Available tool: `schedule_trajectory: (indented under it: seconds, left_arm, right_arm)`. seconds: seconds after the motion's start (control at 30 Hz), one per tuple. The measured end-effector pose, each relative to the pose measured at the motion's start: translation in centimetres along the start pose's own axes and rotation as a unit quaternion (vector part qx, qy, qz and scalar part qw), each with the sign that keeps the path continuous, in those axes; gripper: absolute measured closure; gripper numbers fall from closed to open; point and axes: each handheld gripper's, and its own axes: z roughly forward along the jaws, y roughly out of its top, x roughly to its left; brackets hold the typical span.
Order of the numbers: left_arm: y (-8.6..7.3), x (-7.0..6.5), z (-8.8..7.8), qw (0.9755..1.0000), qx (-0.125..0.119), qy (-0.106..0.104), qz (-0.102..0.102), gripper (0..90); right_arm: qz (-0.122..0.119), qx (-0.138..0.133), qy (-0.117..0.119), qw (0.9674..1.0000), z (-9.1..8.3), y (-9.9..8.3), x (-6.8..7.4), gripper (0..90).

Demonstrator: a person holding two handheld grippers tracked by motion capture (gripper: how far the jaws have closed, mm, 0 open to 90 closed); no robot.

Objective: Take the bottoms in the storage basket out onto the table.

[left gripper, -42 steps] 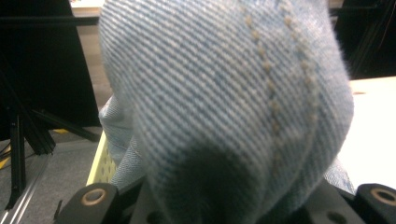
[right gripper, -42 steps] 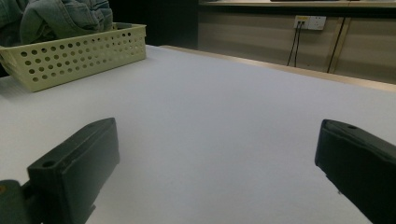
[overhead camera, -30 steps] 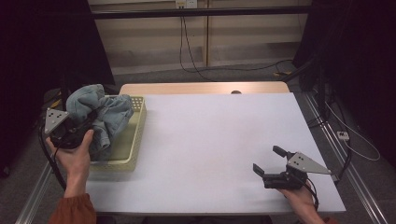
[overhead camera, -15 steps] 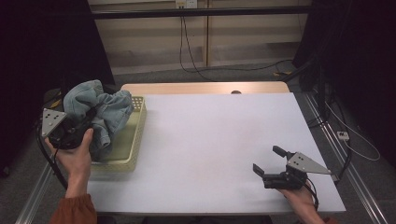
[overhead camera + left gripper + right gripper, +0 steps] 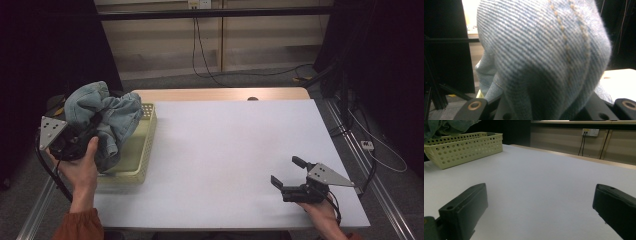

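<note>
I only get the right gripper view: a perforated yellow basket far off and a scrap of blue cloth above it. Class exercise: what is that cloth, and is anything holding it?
Observer: It is a bundle of light denim, lifted above the basket by the left tongs, which are shut on it.
Operator: Does any of it touch the basket?
Observer: From above, its lower folds hang down into the basket; contact I cannot confirm.
Operator: And my own tongs?
Observer: The right tongs are open, low over the white tabletop, nothing between them.
</note>
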Motion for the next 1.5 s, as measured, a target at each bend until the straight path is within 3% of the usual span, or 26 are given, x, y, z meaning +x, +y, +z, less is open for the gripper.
schedule_trajectory:
  seconds: [0.4, 0.73, 1.13, 1.5]
  left_arm:
    - [0.8, -0.4, -0.8, 0.9996, -0.027, -0.005, -0.003, 74.4]
    - [1.5, -0.8, -1.3, 0.9988, -0.04, -0.02, -0.021, 74.4]
    - [2.5, -2.3, -1.6, 0.9976, -0.054, -0.041, -0.011, 74.5]
    - [2.7, -3.3, -1.3, 0.9973, -0.048, -0.055, -0.006, 74.4]
  right_arm:
    - [0.0, 0.0, 0.001, 1.0, 0.0, 0.0, 0.0, 0.0]
    - [0.0, 0.001, 0.001, 1.0, 0.0, 0.0, 0.0, 0.0]
    - [0.0, 0.001, 0.0, 1.0, 0.0, 0.0, 0.0, 0.0]
    - [0.0, 0.001, 0.0, 1.0, 0.0, 0.0, 0.0, 0.0]
